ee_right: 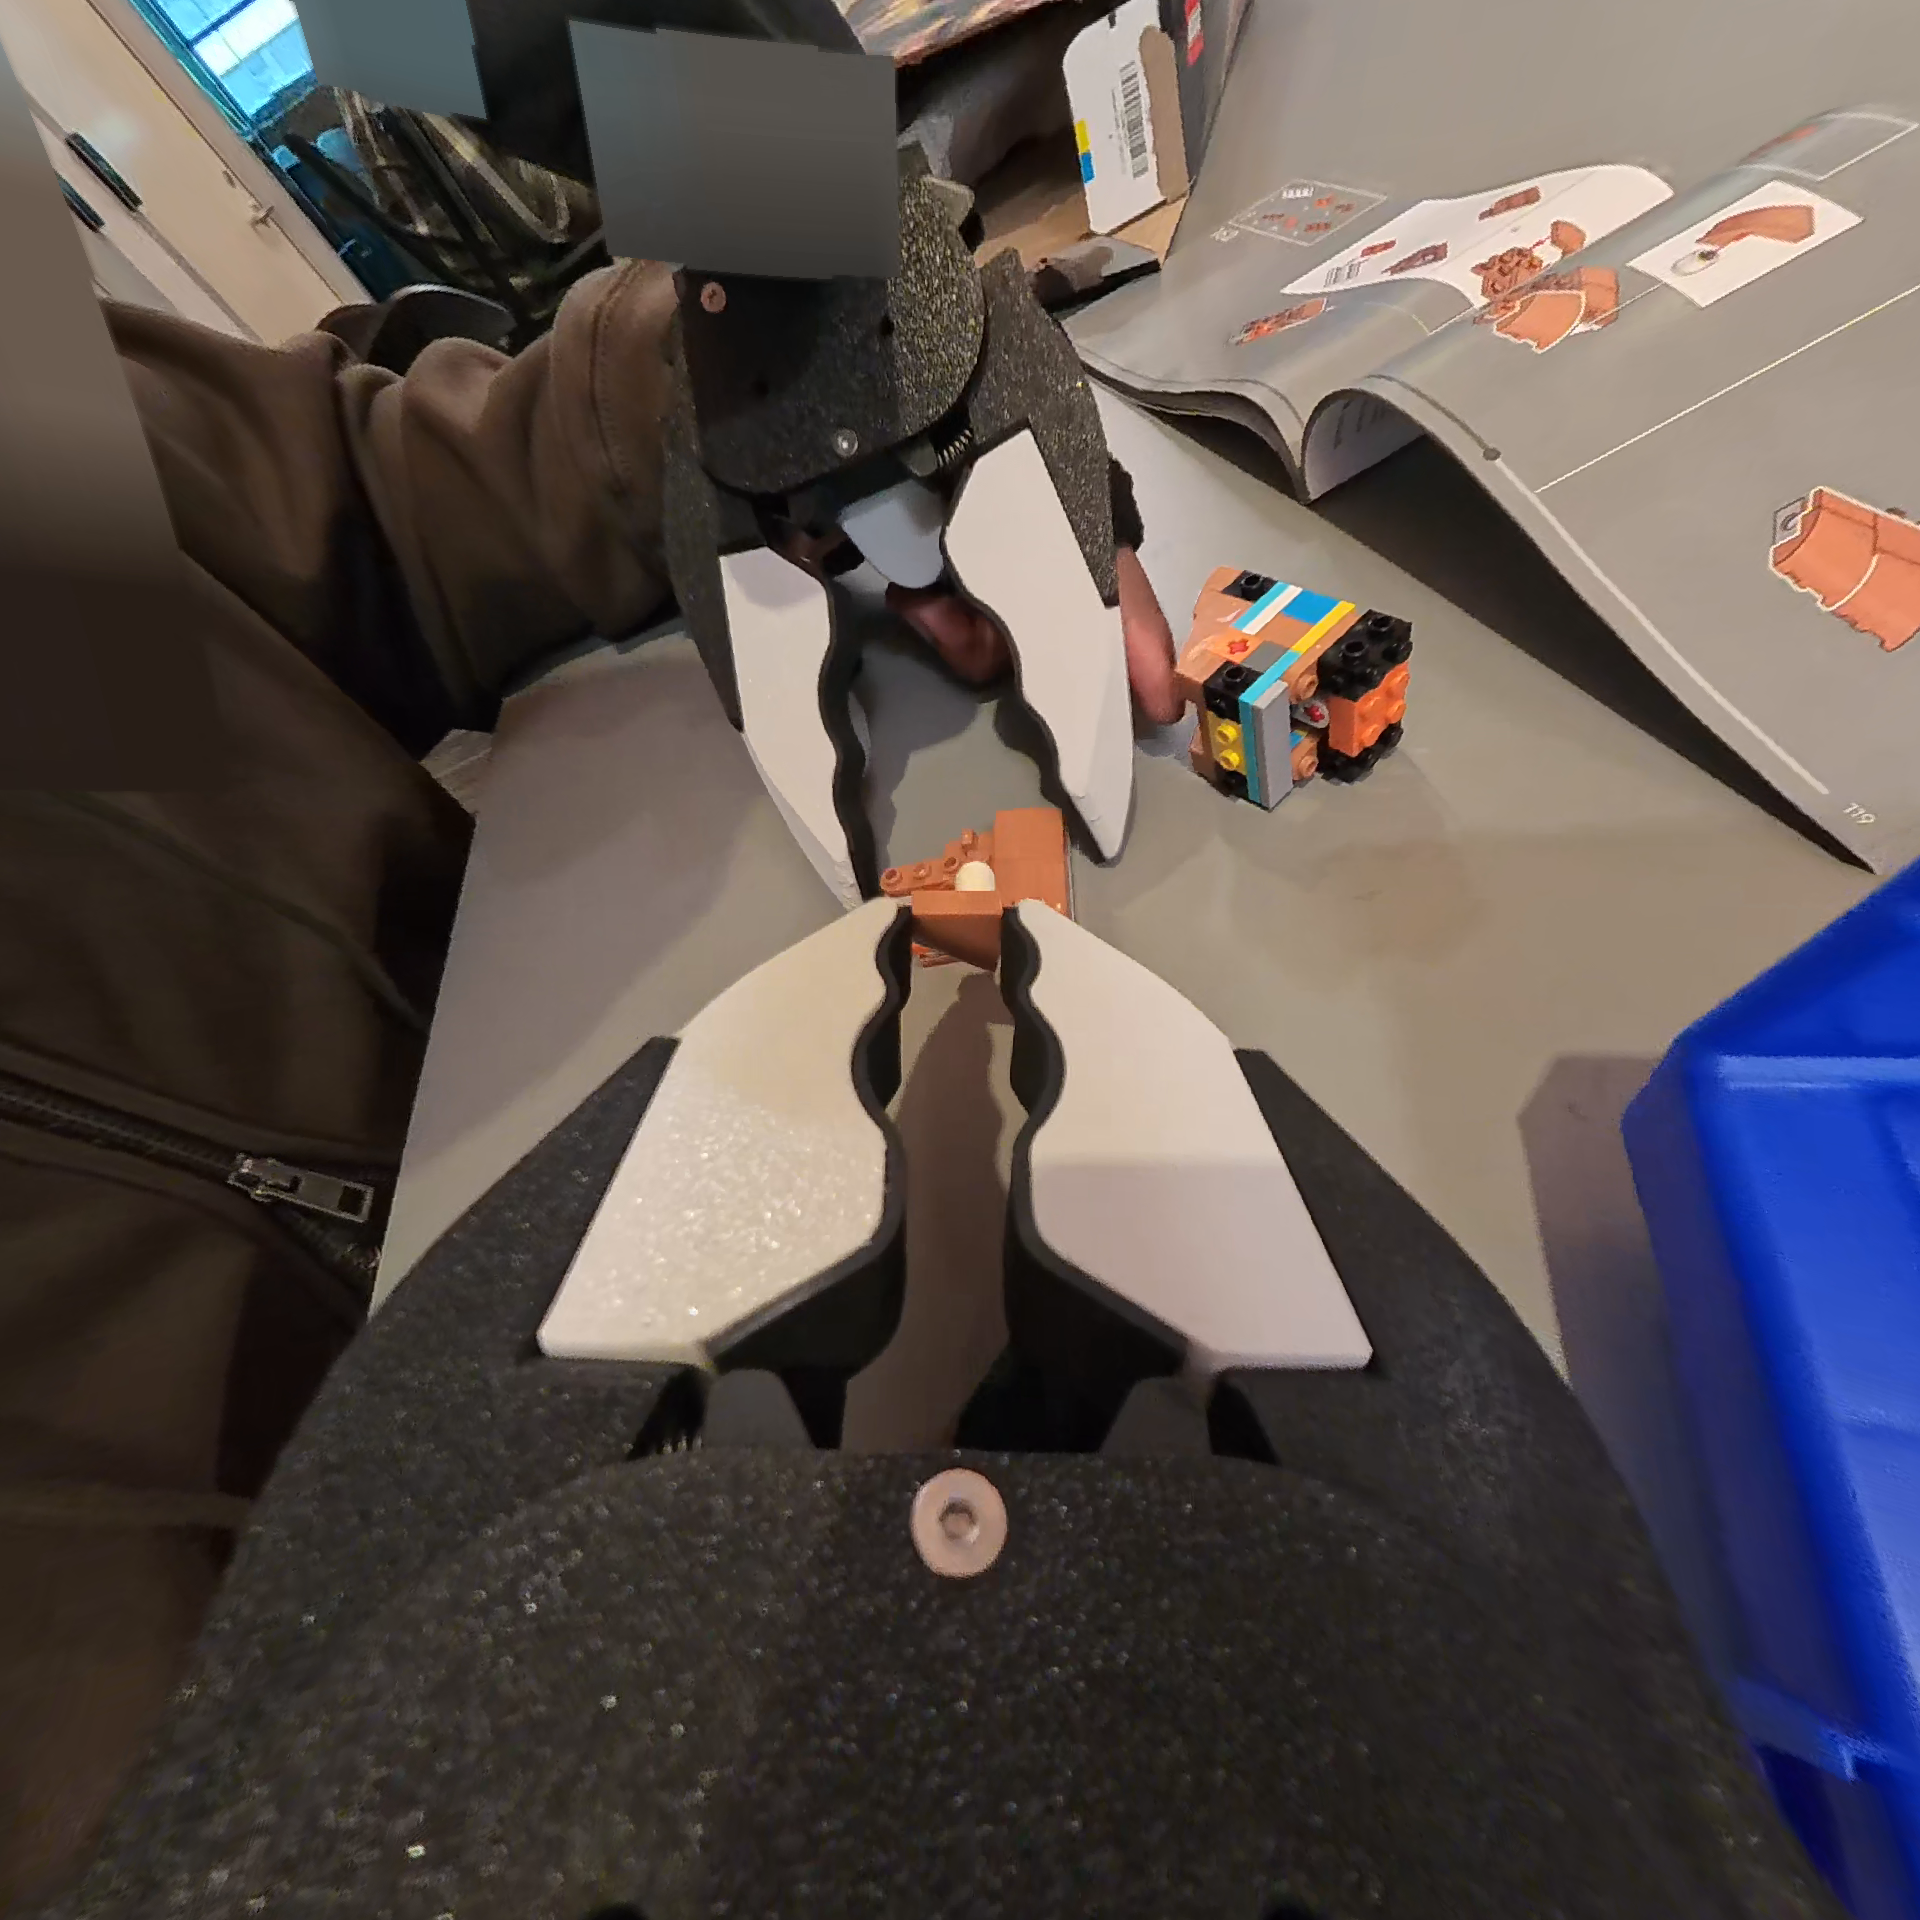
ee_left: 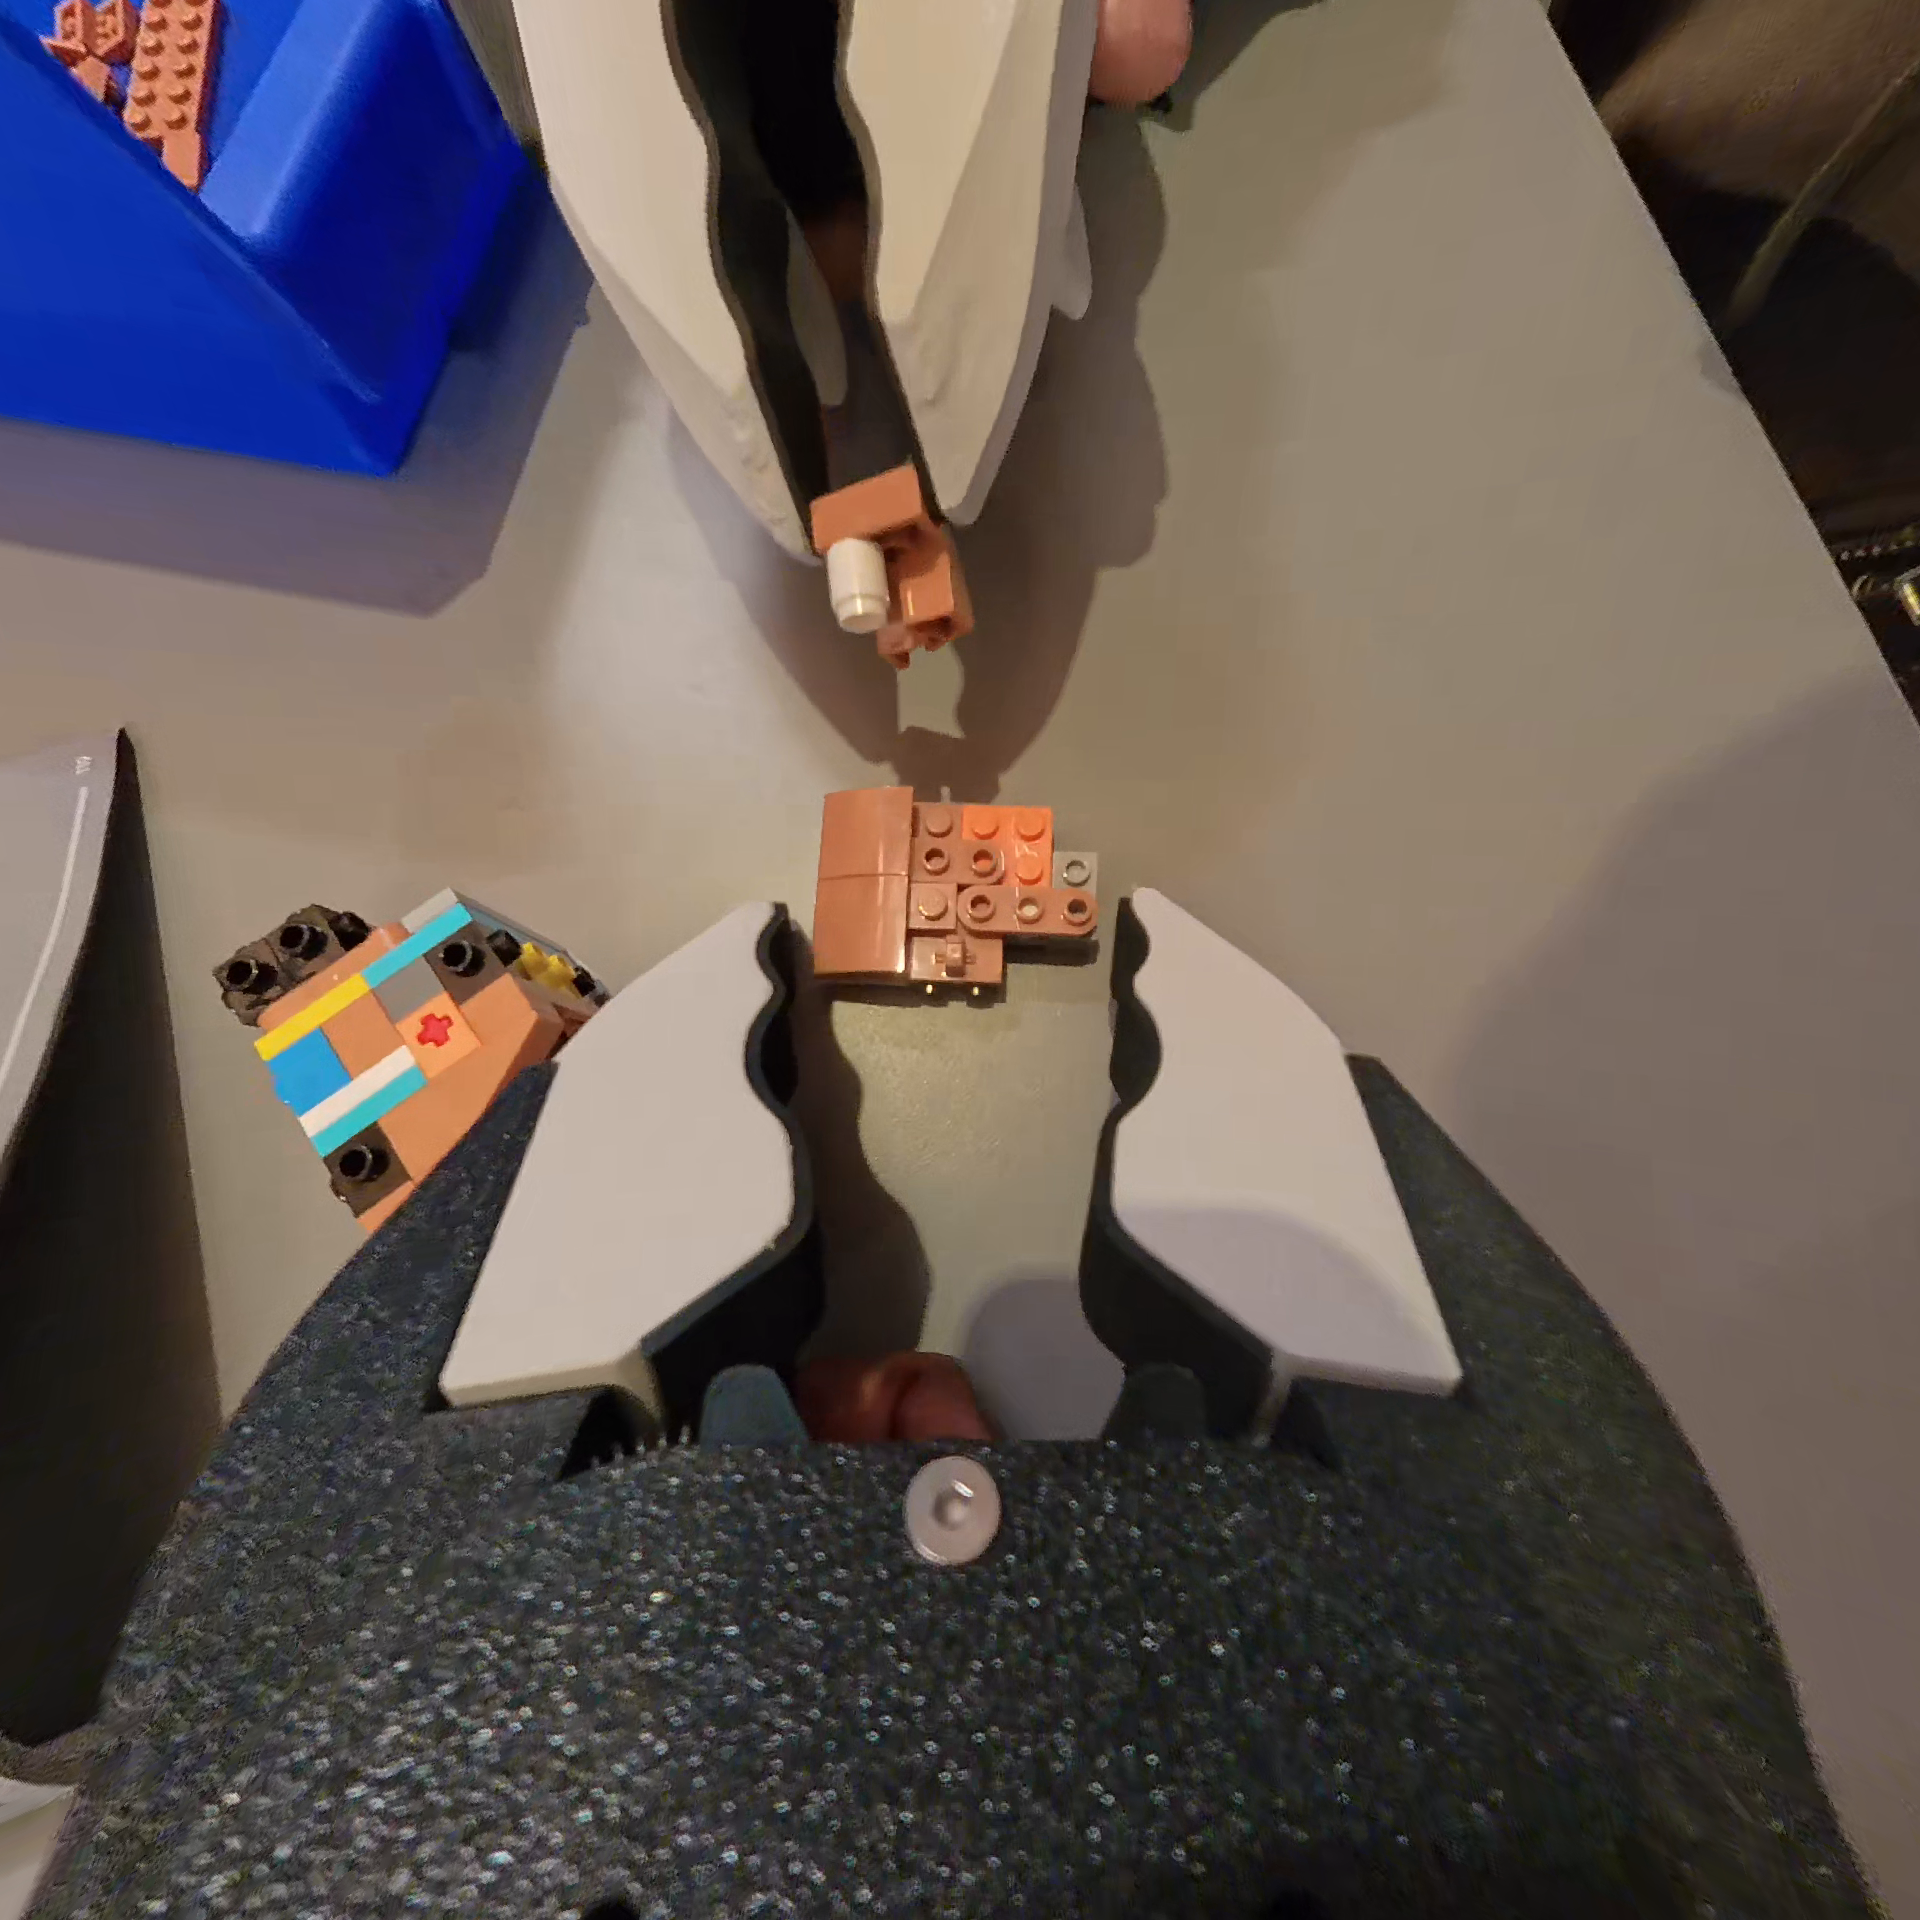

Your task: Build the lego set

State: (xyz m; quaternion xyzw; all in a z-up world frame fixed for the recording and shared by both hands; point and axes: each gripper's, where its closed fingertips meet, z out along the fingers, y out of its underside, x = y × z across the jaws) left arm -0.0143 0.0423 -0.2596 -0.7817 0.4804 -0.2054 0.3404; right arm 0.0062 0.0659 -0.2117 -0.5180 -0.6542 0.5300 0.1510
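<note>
A flat brown and orange lego assembly [ee_left: 940, 894] lies on the grey table, just ahead of and between the tips of my left gripper [ee_left: 956, 920], which is open and empty. My right gripper [ee_left: 878, 499] comes in from the far side, shut on a small brown piece with a white round stud [ee_left: 894, 566], held a little above the table just beyond the assembly. In the right wrist view, my right gripper [ee_right: 958, 920] holds that piece [ee_right: 951, 935] right in front of the assembly [ee_right: 1031, 847], with the open left gripper [ee_right: 975, 864] behind it.
A multicoloured lego block [ee_left: 395, 1039] [ee_right: 1299, 686] sits left of my left gripper. A blue bin [ee_left: 208, 260] [ee_right: 1787, 1299] holds brown plates. An open instruction booklet [ee_right: 1558, 364] and a cardboard box [ee_right: 1132, 114] lie beyond. A person's brown sleeve [ee_right: 364, 468] shows. The multicoloured lego block [ee_right: 1299, 686] sits 6 cm or so from the ends of my left fingers. Look for it in the left wrist view [ee_left: 393, 955] too.
</note>
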